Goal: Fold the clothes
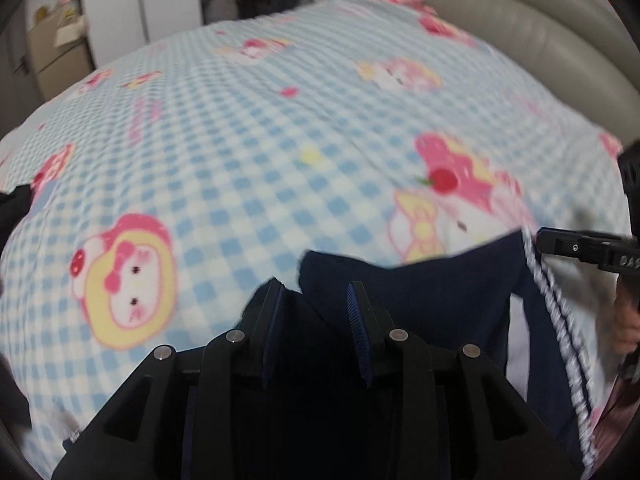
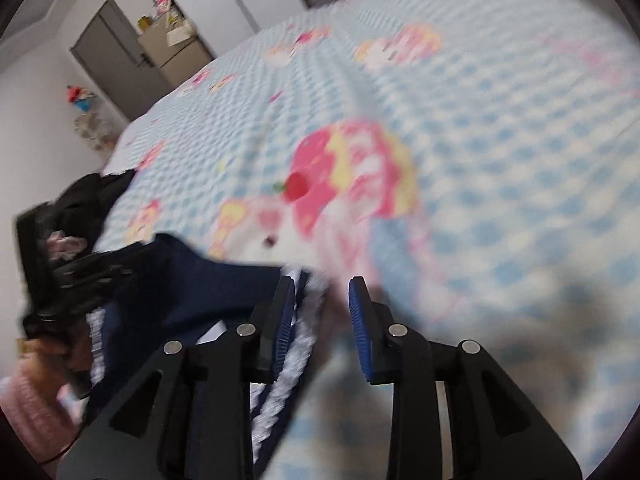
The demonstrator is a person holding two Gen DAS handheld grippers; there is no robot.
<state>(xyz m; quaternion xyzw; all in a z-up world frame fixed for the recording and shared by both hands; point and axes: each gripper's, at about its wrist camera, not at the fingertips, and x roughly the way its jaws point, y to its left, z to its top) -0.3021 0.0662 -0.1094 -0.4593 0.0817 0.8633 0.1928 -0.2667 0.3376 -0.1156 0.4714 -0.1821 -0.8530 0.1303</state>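
navy garment (image 1: 420, 292) between left jaws, beside right

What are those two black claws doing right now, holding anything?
Left gripper: open, navy blue garment with white-striped trim lying between its fingers, not pinched.
Right gripper: open, over the garment's striped edge, gripping nothing.

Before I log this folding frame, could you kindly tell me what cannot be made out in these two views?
- Left wrist view: the navy garment is cut off by the bottom edge and hidden under the left tool, so its type is unclear.
- Right wrist view: motion blur smears the checked blanket and the garment's white trim.
- Right wrist view: the right tool stands open beside that trim; contact cannot be told.
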